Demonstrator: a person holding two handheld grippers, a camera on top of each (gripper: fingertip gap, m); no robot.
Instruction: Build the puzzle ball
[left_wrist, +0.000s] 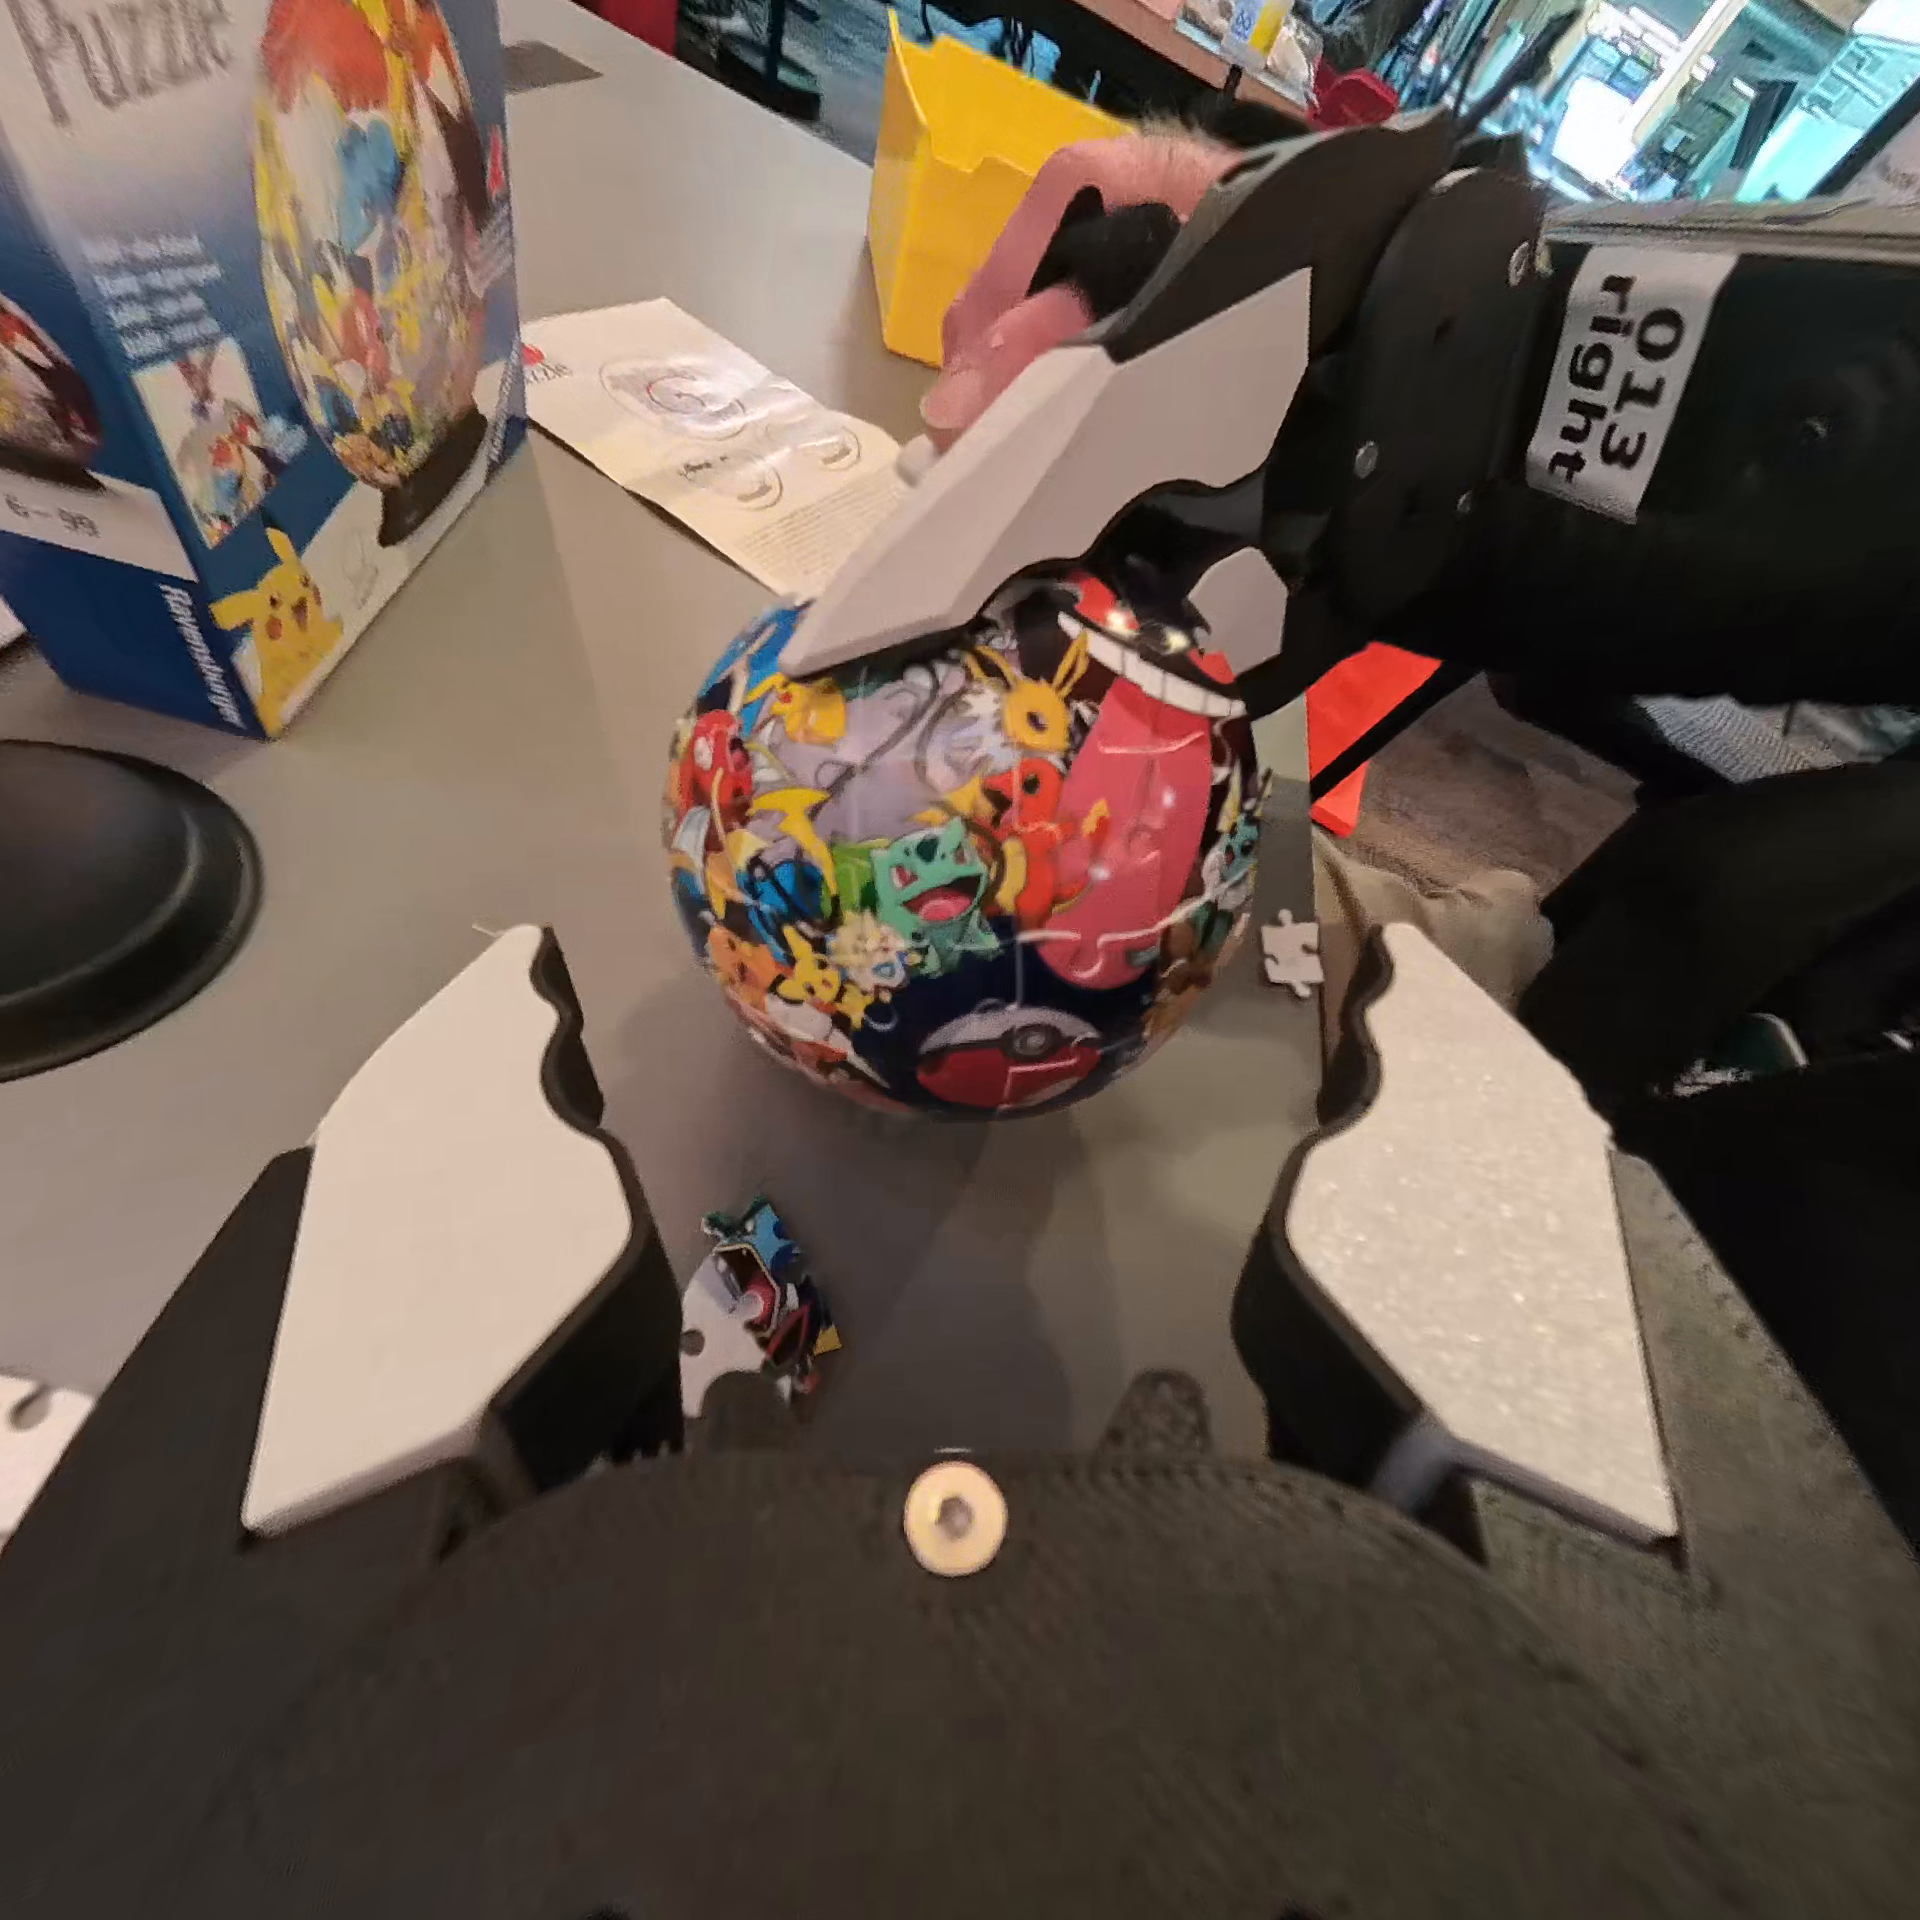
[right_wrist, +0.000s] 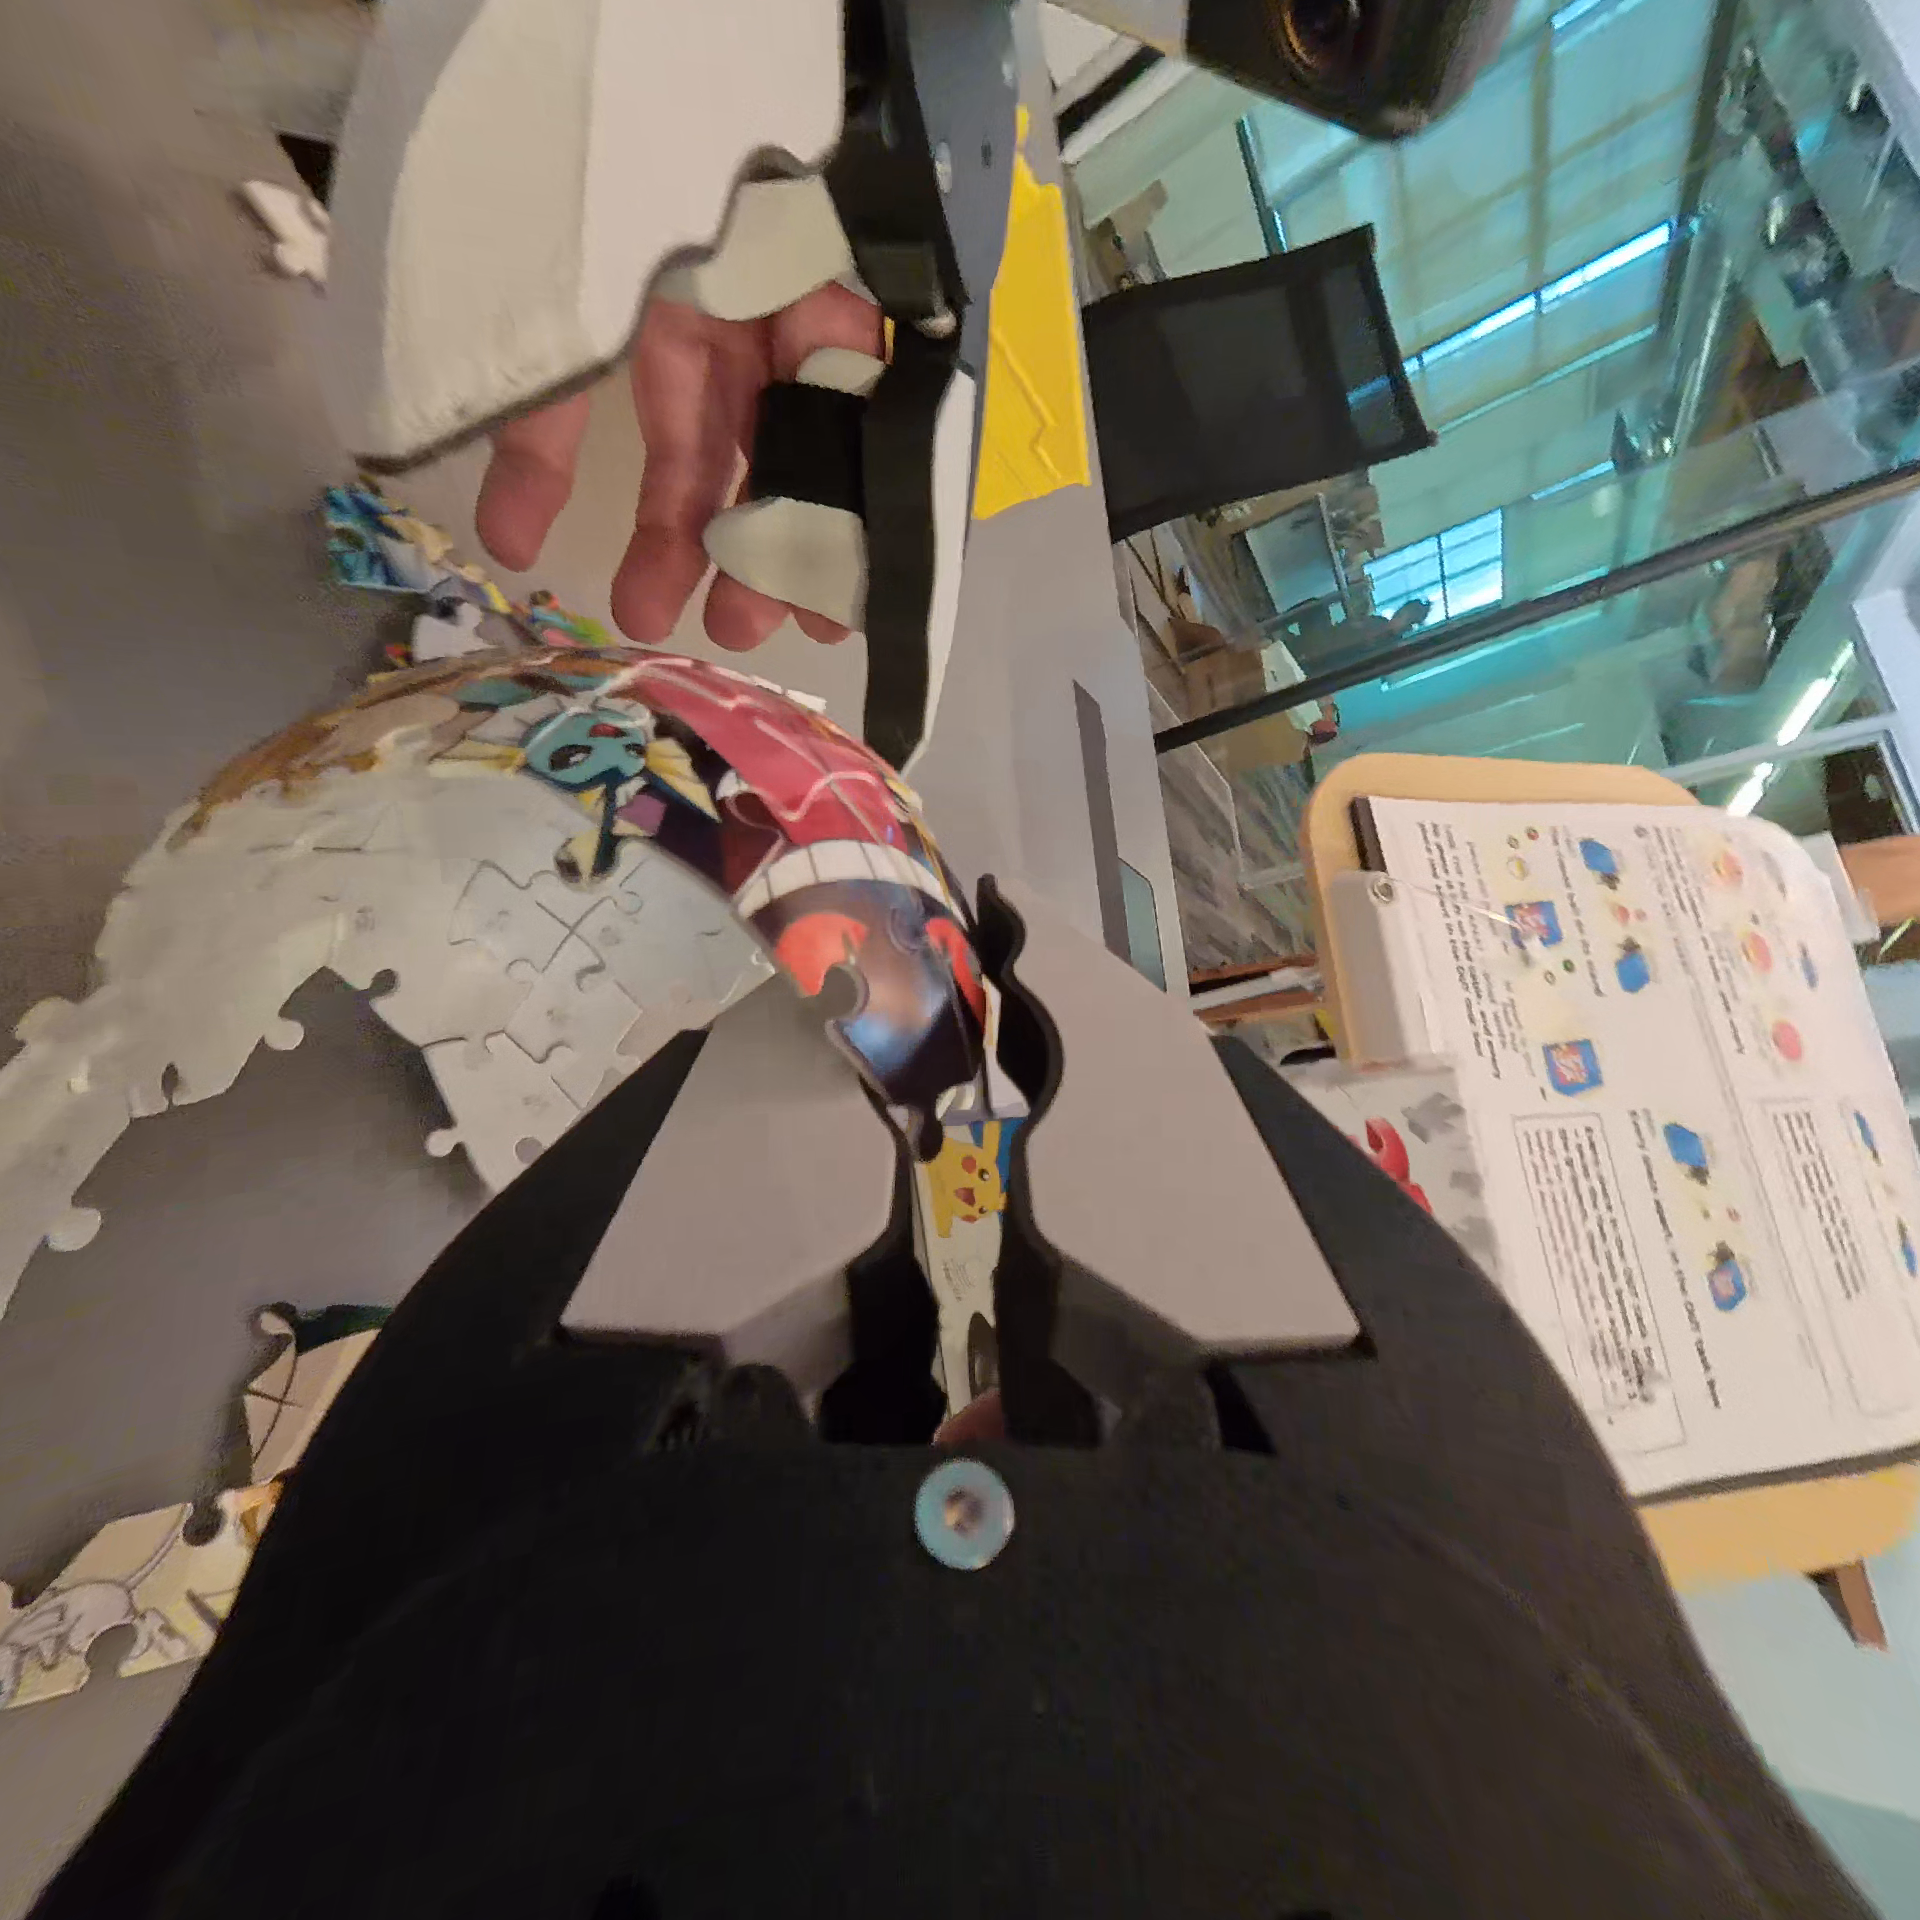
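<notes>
Right gripper (right_wrist: 961, 1049) clamps the puzzle ball (left_wrist: 961, 842) rim at its twelve o'clock; left gripper (left_wrist: 956, 1049), spread wide, sits at six.

left wrist view faces puzzle ball (left_wrist: 961, 842) nearby; right wrist view close, rolled; both share ball.

ball (left_wrist: 961, 852): many-coloured cartoon print, grey inside
box (left_wrist: 249, 343) at ten o'clock: blue
bin (left_wrist: 961, 197) at twelve o'clock: yellow

Left gripper (left_wrist: 961, 1049): jaws spread wide, empty. Puzzle ball (left_wrist: 961, 847) sits on table (left_wrist: 644, 208) just ahead between fingertips. Right gripper (left_wrist: 1091, 613) contacts ball top. 1 loose piece (left_wrist: 764, 1299) lies beside left finger.
</notes>
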